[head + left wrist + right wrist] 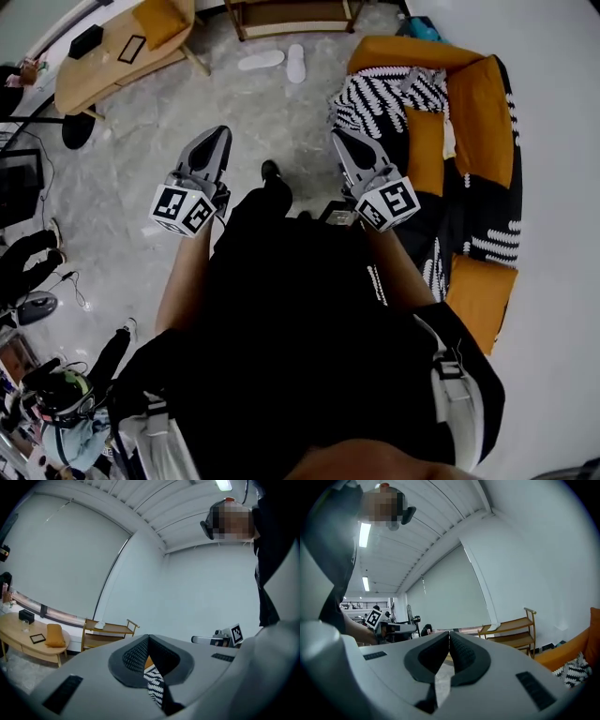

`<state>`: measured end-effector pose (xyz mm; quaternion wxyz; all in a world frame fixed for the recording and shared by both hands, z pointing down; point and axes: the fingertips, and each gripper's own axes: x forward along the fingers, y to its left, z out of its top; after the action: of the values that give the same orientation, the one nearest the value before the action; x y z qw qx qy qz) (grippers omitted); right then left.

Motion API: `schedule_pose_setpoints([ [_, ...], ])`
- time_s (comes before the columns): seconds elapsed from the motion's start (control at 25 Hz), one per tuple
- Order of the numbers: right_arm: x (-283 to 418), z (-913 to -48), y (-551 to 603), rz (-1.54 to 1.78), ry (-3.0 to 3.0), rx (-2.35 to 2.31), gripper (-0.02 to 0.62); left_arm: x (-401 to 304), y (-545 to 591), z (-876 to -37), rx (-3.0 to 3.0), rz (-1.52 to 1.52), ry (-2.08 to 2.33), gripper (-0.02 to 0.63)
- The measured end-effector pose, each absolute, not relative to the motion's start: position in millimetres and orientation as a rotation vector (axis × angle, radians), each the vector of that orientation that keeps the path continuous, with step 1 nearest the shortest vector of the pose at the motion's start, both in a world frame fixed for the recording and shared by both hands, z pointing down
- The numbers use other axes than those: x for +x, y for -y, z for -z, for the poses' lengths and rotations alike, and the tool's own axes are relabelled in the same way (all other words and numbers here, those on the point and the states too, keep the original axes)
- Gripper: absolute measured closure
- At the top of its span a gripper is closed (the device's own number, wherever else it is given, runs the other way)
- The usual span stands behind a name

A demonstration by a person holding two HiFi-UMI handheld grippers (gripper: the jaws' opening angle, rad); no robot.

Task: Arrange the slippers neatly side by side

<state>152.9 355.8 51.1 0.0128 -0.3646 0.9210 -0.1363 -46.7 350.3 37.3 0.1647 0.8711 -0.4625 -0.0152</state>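
Note:
Two white slippers lie on the grey floor at the top of the head view: one slipper point(261, 60) lies crosswise, the other slipper point(296, 63) points away, set at an angle to it. My left gripper point(218, 137) and right gripper point(339, 139) are held level in front of the person, well short of the slippers. Both are shut with nothing between the jaws; the left gripper point(148, 637) and right gripper point(449, 633) each show their tips pressed together in their own views.
An orange sofa point(483, 117) with a black-and-white throw point(380, 98) stands at the right. A wooden shelf rack point(292, 16) is behind the slippers, an oval wooden table point(103, 58) with an orange cushion point(159, 19) at the left. People's legs point(28, 258) and gear sit at the left edge.

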Motion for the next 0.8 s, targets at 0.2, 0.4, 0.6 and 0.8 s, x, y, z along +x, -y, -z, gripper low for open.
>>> schedule_pose_setpoints([
  [0.2, 117.5, -50.0, -285.3, 0.435, -2.9, -1.122, 0.565, -79.5, -277.9, -52.4, 2.501, -0.024, 1.318, 0.591],
  [0.4, 100.6, -46.5, -231.0, 0.38, -2.954, -1.165, 0.564, -104.8, -226.4, -61.1, 2.494, -0.039, 1.283, 0.592],
  [0.6, 94.8, -54.2, -179.6, 0.41, -2.941, -1.219, 0.563, -120.1, -168.5, -86.3, 2.464, -0.053, 1.221, 0.592],
  [0.8, 106.1, -80.0, -144.1, 0.512, -2.958, -1.211, 0.563, -98.5, -124.5, -108.5, 2.432, -0.061, 1.187, 0.592],
])
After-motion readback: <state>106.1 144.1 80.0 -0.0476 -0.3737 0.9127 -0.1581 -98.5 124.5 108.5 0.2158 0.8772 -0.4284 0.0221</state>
